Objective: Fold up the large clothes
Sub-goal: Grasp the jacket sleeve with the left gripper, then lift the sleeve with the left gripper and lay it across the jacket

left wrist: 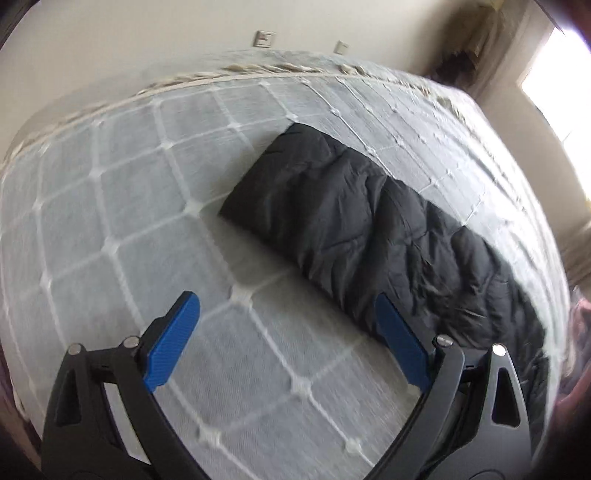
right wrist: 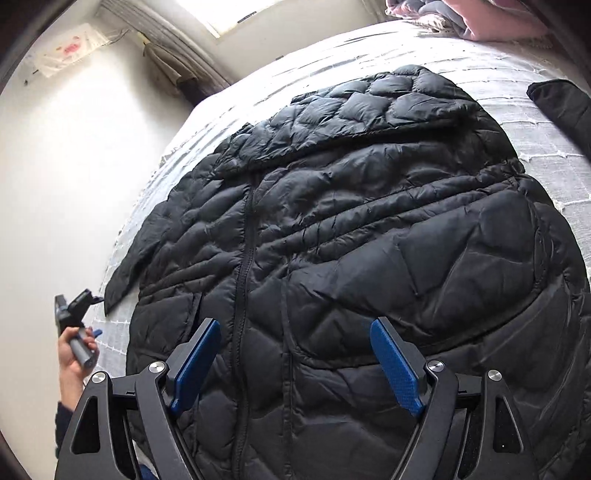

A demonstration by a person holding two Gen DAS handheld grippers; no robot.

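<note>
A large black quilted puffer jacket lies spread flat on the bed, front up, zipper closed, hood at the far end. One sleeve stretches out over the mattress in the left wrist view. My left gripper is open and empty, above the mattress just beside the sleeve's edge. My right gripper is open and empty, hovering over the jacket's lower body. The left gripper in the person's hand also shows at the left edge of the right wrist view.
The bed has a grey-white quilted mattress cover. Pink and grey bedding is piled at the far corner. Another dark sleeve lies at right. Walls, a curtain and a bright window surround the bed.
</note>
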